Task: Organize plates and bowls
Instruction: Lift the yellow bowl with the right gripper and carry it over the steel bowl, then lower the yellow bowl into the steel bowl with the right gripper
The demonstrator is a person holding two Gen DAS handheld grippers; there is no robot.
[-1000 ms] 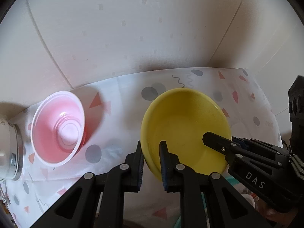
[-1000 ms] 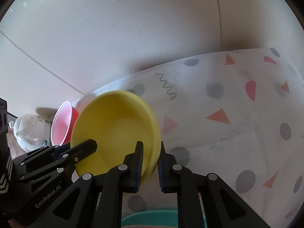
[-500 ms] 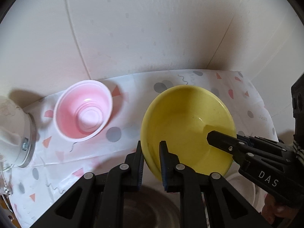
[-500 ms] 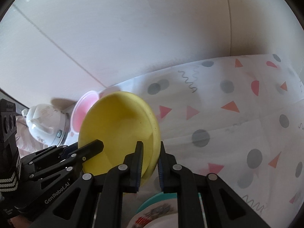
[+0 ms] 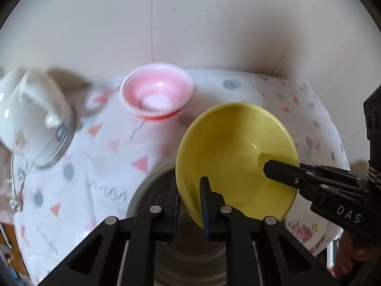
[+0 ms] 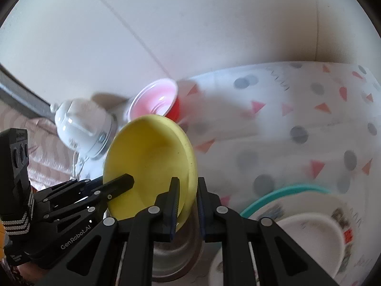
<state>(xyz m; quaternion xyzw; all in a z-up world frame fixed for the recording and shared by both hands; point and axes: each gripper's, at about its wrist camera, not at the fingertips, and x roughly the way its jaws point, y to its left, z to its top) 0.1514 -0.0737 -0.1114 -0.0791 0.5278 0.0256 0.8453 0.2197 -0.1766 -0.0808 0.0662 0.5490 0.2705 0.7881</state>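
A yellow bowl (image 5: 235, 157) is held in the air by both grippers, above a steel bowl (image 5: 152, 190). My left gripper (image 5: 189, 190) is shut on its left rim. My right gripper (image 6: 187, 190) is shut on its right rim; it also shows in the left wrist view (image 5: 281, 169). The yellow bowl shows tilted in the right wrist view (image 6: 152, 164). A pink bowl (image 5: 157, 96) stands on the patterned cloth near the wall, also seen in the right wrist view (image 6: 154, 101).
A white teapot (image 5: 31, 116) with a metal band stands at the left. A teal-rimmed plate (image 6: 285, 193) and a white patterned bowl (image 6: 316, 243) lie at the lower right. A flowered plate (image 5: 307, 233) lies under the right gripper. Walls (image 5: 190, 23) close the back.
Both grippers have lifted and pulled back with the yellow bowl. The pink bowl and teapot now lie farther off, and the steel bowl has come into view below.
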